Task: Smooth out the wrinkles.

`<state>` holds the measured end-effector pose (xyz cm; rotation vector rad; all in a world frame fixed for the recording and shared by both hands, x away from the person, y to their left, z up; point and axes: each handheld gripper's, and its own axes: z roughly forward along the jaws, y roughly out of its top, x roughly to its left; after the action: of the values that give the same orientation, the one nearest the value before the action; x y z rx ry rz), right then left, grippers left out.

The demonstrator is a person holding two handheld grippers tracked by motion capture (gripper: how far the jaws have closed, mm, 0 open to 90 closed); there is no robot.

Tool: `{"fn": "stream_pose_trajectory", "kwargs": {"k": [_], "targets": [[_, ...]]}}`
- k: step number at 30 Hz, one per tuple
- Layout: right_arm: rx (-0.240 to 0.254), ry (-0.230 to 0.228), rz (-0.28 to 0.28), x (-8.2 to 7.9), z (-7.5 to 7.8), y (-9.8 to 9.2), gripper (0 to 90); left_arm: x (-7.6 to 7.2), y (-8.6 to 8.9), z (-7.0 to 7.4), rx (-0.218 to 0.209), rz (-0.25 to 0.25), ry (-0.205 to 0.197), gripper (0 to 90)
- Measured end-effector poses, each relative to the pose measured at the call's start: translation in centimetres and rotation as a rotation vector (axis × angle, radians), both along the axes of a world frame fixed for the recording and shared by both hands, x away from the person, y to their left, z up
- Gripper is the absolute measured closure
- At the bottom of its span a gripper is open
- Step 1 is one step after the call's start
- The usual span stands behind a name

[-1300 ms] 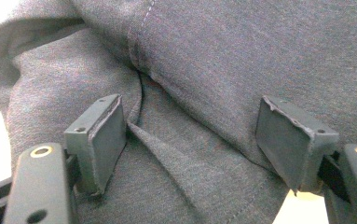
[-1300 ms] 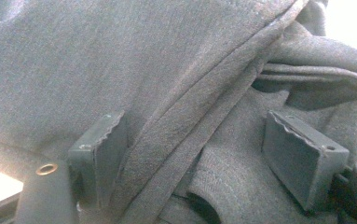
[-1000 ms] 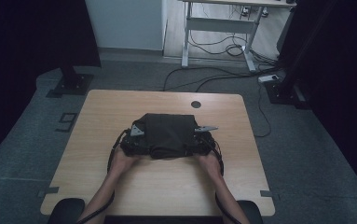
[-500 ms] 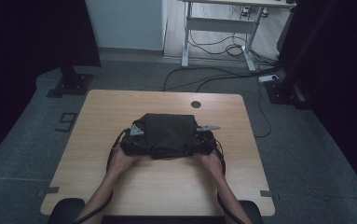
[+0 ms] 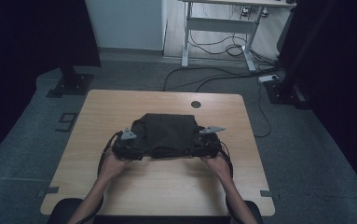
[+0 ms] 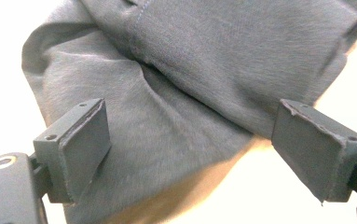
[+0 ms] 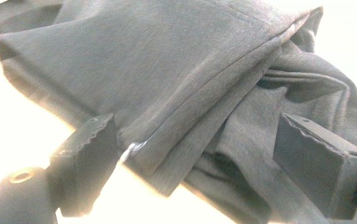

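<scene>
Garment (image 5: 170, 135) dark overhead; grey, seamed, perhaps folded, from left tool (image 6: 190, 154).

Folded cloth (image 5: 170, 135) lay mid-bench (image 5: 120, 105); left tongs (image 5: 136, 150) at cloth's near-left corner, right tongs (image 5: 195, 149) at its near-right corner.

Matt grey cloth garment (image 5: 169, 133), wooden table (image 5: 167, 186)
</scene>
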<state>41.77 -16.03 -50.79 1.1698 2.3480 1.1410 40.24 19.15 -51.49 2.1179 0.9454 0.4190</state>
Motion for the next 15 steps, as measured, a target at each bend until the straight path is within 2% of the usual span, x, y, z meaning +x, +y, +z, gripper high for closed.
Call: {"fn": "stream_pose_trajectory", "kwargs": {"k": [2,8,12,15], "targets": [[-0.012,-0.009,0.012,-0.6,0.6,-0.2,13.2,-0.5,0.4,0.4,-0.001,0.002,-0.001,9.3],[-0.019,-0.052,0.022,-2.3,2.1,-1.4,6.3,-2.4,1.5,1.4,0.067,-0.002,-0.032,3.7],[-0.024,-0.063,0.018,-3.5,2.7,-2.3,0.7,-3.6,2.5,1.6,0.09,0.01,-0.051,2.3],[-0.039,-0.07,0.013,-4.3,2.7,-3.1,0.0,-4.3,3.4,1.5,0.099,0.022,-0.055,1.5]]}}
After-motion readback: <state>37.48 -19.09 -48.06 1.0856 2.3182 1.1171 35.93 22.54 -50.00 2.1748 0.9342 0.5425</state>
